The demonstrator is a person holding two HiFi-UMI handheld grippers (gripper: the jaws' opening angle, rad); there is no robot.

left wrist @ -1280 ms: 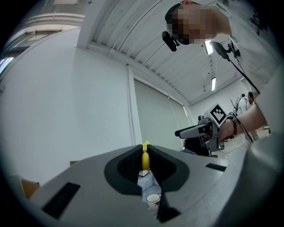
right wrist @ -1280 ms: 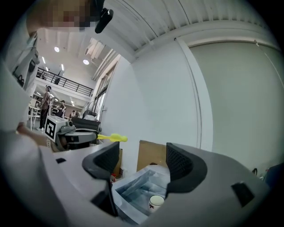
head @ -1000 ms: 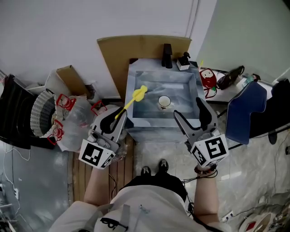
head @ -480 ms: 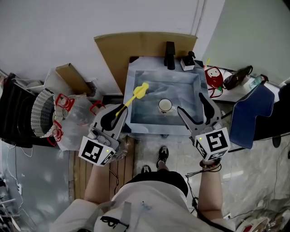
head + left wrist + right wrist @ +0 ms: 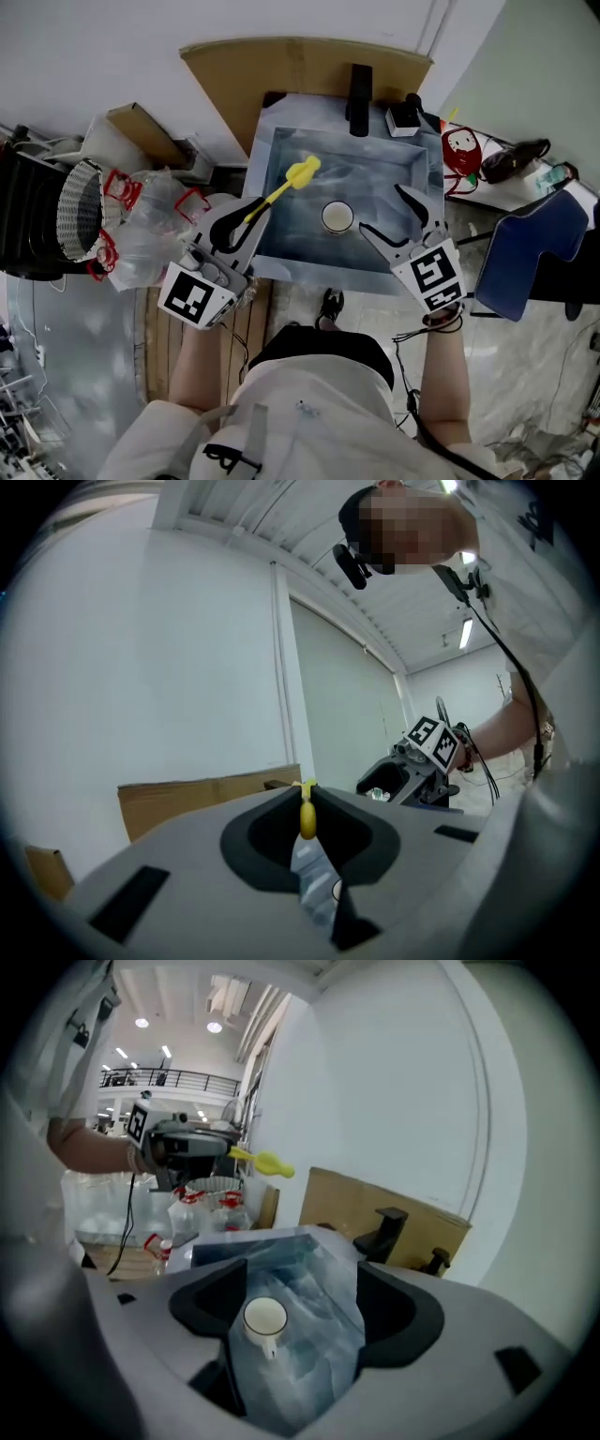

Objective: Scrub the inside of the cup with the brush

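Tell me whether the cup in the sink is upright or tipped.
Upright: the cup stands on the sink floor, its round mouth facing up.

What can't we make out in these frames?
Brush, left gripper view: the left tool hides all but a handle stub.
Cup, head view: too small to judge whether its inside is dirty.
Sink, right gripper view: the right tool covers its sides and near end.

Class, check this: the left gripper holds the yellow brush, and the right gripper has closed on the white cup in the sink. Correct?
Not quite. The left gripper does hold the yellow brush, but the right gripper is open, not closed on the white cup, which stands free in the sink. The right gripper view shows its jaws wide apart.
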